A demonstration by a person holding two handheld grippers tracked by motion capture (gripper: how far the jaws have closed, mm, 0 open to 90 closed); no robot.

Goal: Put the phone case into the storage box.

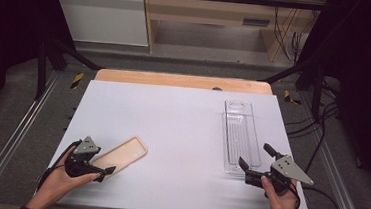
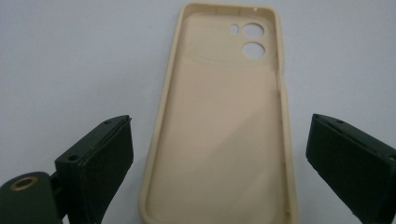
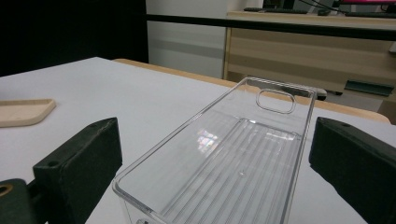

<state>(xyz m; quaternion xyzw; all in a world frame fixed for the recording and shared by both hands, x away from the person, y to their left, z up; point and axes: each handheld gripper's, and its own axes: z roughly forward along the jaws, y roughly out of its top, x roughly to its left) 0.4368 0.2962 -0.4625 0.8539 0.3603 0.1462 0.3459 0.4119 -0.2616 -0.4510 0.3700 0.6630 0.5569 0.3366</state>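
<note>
Reaching for the phone case (image 2: 219, 126), the left gripper (image 1: 99, 170) has its jaws spread wide on either side of the near end, which lies flat and open side up on the white table (image 1: 181, 129). Across the table, the right gripper (image 1: 255, 156) waits wide open at the near end of the clear tray (image 3: 233, 154). The pickup looks about to start; next, the left jaws need to close across the case's long edges.
</note>
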